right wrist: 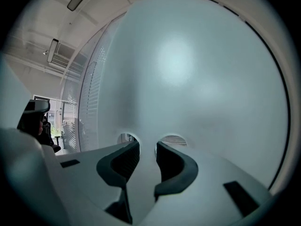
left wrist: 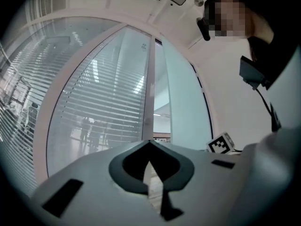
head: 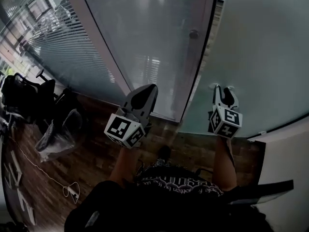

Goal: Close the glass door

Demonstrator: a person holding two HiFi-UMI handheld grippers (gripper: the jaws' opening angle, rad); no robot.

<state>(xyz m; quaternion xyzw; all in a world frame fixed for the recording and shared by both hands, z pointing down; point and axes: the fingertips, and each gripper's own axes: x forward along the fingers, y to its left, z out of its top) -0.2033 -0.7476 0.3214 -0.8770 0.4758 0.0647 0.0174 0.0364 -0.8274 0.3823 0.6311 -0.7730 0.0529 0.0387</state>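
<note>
A frosted glass door leaf fills the right of the head view, its dark edge running down to the floor. My right gripper stands open with its tips at the frosted glass, next to two small round fittings, and nothing lies between its jaws. A second glass panel with a round knob stands left of the narrow gap. My left gripper points at that panel's lower part near the gap, jaws shut and empty; in its own view the tips meet below a pale upright frame.
A glazed wall with blinds runs along the left. Dark office chairs, a clear plastic bag and a white cable lie on the wooden floor. A white wall closes the lower right.
</note>
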